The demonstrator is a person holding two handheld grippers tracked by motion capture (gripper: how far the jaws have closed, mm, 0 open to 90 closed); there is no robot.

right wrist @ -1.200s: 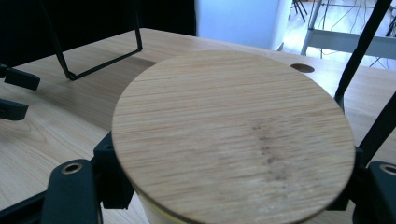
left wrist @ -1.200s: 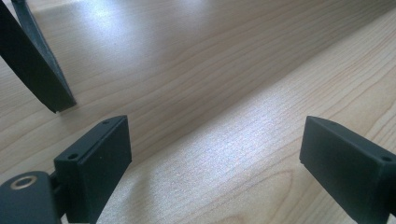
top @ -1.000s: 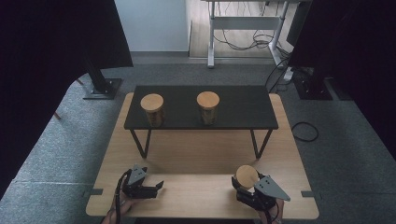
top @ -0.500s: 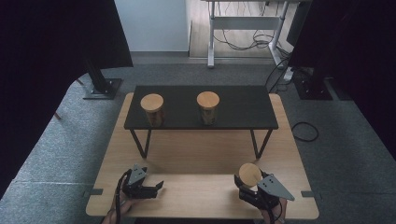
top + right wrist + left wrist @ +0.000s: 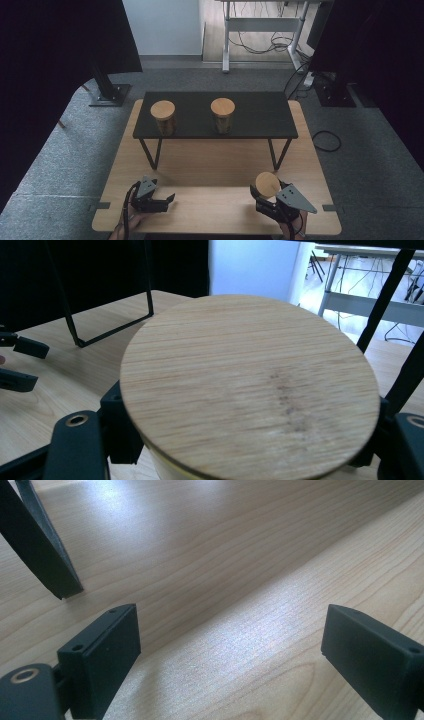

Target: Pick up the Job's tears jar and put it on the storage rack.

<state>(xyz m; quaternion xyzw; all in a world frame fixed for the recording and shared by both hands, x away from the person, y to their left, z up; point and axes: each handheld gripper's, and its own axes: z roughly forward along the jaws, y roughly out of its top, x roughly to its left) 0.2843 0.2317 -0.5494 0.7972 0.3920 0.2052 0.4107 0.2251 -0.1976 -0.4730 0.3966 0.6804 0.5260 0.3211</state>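
Note:
A jar with a round wooden lid (image 5: 267,184) is held near the front right of the light wooden table (image 5: 215,165). My right gripper (image 5: 266,196) is shut on the jar's body just below the lid. In the right gripper view the lid (image 5: 250,385) spans the picture between the two black jaws. Two similar jars (image 5: 163,116) (image 5: 222,114) stand upright on a low black bench (image 5: 260,117) at the back of the table. My left gripper (image 5: 167,201) rests at the front left, open, with bare wood between its pads (image 5: 105,655).
The bench stands on thin black legs (image 5: 100,325) with open space under it. Grey carpet surrounds the table, with black curtains at both sides. A cable loop (image 5: 326,140) lies on the floor at the right. A white desk frame (image 5: 260,22) stands beyond.
The right gripper has shifted very slightly with the jar in it. The left gripper has stayed where it was.

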